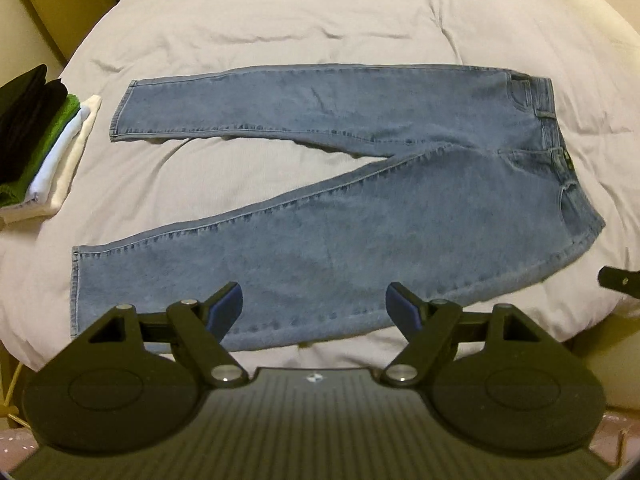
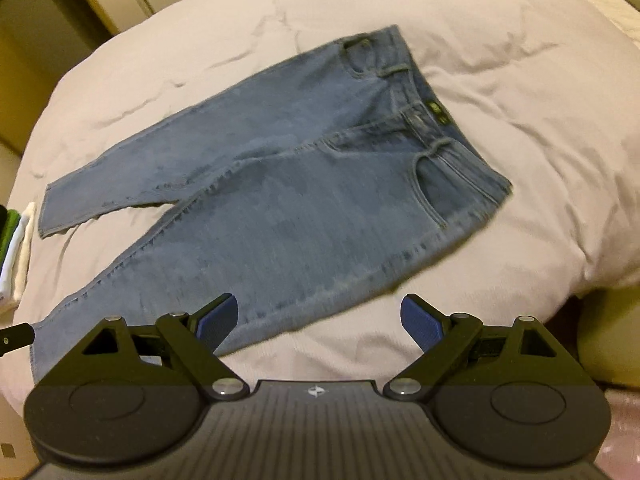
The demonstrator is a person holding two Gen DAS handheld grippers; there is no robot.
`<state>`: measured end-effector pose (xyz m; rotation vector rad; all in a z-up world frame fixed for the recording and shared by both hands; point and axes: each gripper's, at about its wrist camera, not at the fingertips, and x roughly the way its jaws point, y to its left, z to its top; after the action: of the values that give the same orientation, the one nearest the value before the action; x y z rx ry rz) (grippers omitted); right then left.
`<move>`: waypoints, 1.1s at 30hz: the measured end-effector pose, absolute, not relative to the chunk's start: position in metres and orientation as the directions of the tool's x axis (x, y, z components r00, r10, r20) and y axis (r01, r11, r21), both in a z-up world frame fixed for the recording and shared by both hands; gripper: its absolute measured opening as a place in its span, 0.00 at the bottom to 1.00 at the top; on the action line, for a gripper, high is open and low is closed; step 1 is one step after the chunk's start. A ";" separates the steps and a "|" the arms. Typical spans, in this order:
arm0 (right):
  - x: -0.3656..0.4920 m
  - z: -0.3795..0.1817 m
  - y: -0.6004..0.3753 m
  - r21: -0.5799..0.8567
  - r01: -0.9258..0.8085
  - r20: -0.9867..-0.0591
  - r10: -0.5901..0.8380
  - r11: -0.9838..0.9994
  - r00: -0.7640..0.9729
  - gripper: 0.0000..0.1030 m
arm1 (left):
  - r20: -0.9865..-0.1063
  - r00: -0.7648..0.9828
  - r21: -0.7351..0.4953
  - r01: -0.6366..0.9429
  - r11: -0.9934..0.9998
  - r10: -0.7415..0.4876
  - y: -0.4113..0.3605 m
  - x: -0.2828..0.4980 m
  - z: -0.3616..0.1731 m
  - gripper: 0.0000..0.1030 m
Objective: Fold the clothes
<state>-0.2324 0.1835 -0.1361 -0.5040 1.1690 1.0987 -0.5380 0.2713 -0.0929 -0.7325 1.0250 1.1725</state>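
A pair of light blue jeans lies flat on the white duvet, legs spread in a V toward the left, waistband at the right. My left gripper hovers open above the near leg's lower edge, holding nothing. In the right wrist view the same jeans run diagonally, waistband at upper right. My right gripper hangs open over the near edge of the thigh, nothing between its blue pads. A black tip of the right gripper shows at the left wrist view's right edge.
A stack of folded clothes, black, green and white, sits at the duvet's left edge, and its edge also shows in the other view as folded clothes. The bed's rounded front edge lies just under both grippers. Wooden furniture stands behind.
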 end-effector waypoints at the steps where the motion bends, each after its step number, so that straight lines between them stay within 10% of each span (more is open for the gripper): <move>1: -0.235 -0.134 0.179 0.196 -0.882 -0.908 0.419 0.429 0.002 0.88 | -0.921 0.059 0.047 -0.964 0.260 0.385 0.268 -0.539 -0.092 0.75; 33: -0.265 -0.070 0.123 0.088 -0.984 -0.868 0.497 0.152 0.000 0.98 | -0.854 -0.046 0.045 -0.999 -0.016 0.519 0.118 -0.542 -0.049 0.99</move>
<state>-0.2646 0.1232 -0.0699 -0.6823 0.9286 1.3184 -0.5419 0.1176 -0.0492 -0.7768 0.8278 1.4554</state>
